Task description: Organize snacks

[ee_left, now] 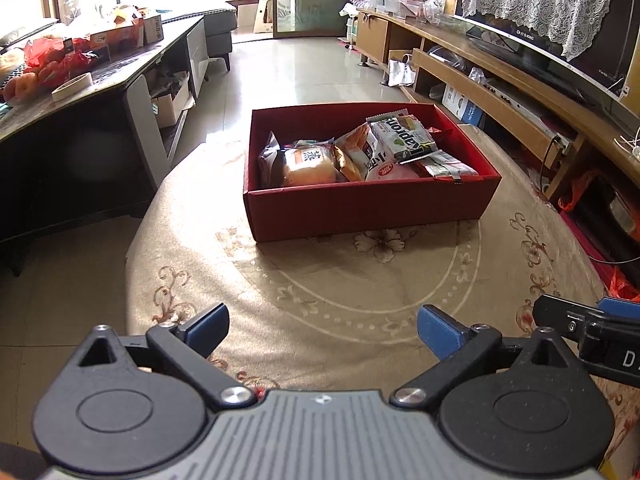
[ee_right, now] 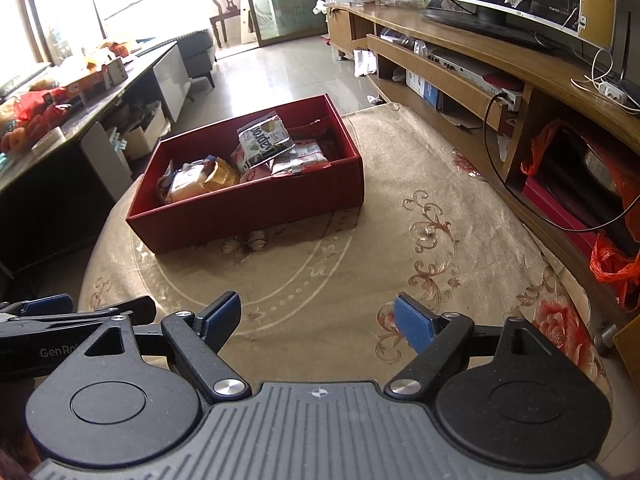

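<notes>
A red cardboard box (ee_left: 360, 204) stands on a round table with a beige flowered cloth (ee_left: 320, 280). Several snack packs lie inside: a bread bun pack (ee_left: 308, 164) at the left, a green-and-white wafer pack (ee_left: 404, 136) on top, more packs at the right. My left gripper (ee_left: 322, 332) is open and empty, low over the cloth, well short of the box. My right gripper (ee_right: 318, 320) is open and empty too, beside the left one. The box (ee_right: 256, 208) and wafer pack (ee_right: 264, 140) show ahead-left in the right wrist view.
A dark coffee table (ee_left: 100, 80) with fruit and boxes stands at the left. A wooden TV stand (ee_left: 500, 72) with a TV runs along the right. A red plastic bag (ee_right: 612, 264) lies by the stand. Tiled floor (ee_left: 300, 76) lies beyond the table.
</notes>
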The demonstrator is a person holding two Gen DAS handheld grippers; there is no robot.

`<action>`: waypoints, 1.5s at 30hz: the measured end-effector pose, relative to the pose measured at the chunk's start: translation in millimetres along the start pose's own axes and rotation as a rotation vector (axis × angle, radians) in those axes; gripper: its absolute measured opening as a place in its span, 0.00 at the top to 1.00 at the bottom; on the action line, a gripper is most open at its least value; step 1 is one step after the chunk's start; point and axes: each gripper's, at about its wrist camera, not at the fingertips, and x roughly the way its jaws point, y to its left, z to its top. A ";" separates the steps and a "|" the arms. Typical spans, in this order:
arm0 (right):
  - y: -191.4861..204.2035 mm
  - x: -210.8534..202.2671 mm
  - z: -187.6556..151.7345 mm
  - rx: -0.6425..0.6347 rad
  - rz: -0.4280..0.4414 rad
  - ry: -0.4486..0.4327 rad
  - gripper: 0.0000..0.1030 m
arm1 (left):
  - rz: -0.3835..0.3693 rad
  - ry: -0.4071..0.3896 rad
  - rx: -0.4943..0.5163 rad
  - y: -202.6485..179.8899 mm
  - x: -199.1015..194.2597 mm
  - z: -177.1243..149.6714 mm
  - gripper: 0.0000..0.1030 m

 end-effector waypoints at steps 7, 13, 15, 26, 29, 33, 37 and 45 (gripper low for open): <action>3.9 -4.1 -6.7 -0.014 0.010 0.005 0.14 | 0.001 0.005 0.008 0.2 -4.9 -8.0 0.04; 4.9 -6.4 -11.9 -0.024 0.006 0.012 0.14 | 0.003 0.010 0.009 -0.4 -7.9 -12.9 0.04; 4.0 -6.5 -13.2 -0.026 -0.004 0.013 0.14 | 0.001 0.010 0.010 -0.5 -9.5 -14.5 0.04; 4.2 -6.0 -17.0 -0.036 -0.014 0.022 0.13 | 0.005 0.011 0.024 -2.9 -13.8 -20.2 0.04; 5.5 -6.6 -17.9 -0.042 -0.010 0.023 0.13 | 0.005 0.012 0.024 -2.8 -13.9 -20.1 0.04; 7.2 -6.3 -19.0 -0.050 -0.011 0.027 0.13 | 0.006 0.011 0.028 -2.5 -14.8 -21.2 0.04; 7.7 -7.1 -19.7 -0.050 -0.010 0.029 0.13 | 0.007 0.013 0.028 -2.2 -15.7 -22.2 0.04; 8.3 -6.6 -21.9 -0.055 -0.009 0.038 0.13 | 0.012 0.016 0.029 -1.8 -16.9 -24.8 0.04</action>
